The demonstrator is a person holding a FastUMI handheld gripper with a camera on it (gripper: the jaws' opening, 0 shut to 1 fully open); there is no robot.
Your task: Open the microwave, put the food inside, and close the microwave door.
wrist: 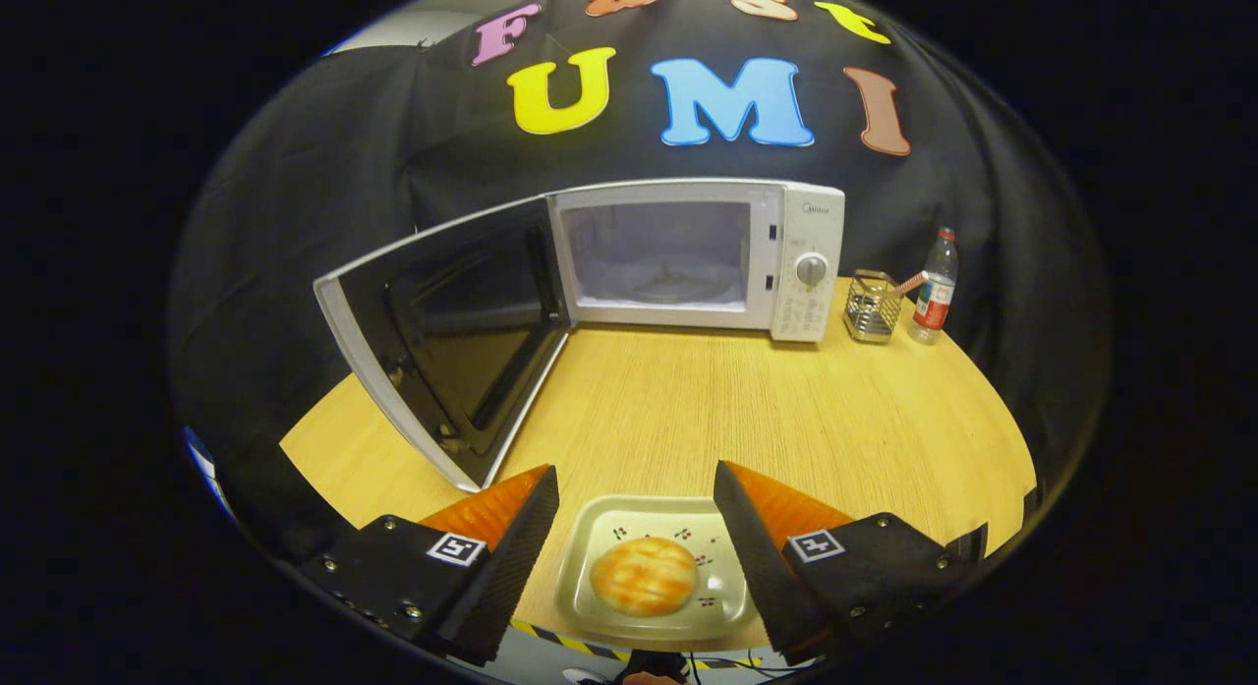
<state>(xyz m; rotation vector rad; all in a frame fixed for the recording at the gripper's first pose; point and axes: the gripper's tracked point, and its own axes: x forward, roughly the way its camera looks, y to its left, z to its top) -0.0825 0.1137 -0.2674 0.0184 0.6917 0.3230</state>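
White microwave [688, 257], door [442, 341] swung open, at the back of the wooden table [786, 410]; brand mark unreadable. Gripper [636, 488] fingers spread, straddling a square pale plate [590, 587] bearing a round golden bun [644, 575].

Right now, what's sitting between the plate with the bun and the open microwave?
In the gripper view, only bare wooden table lies between the plate, flanked by open jaws, and the microwave.
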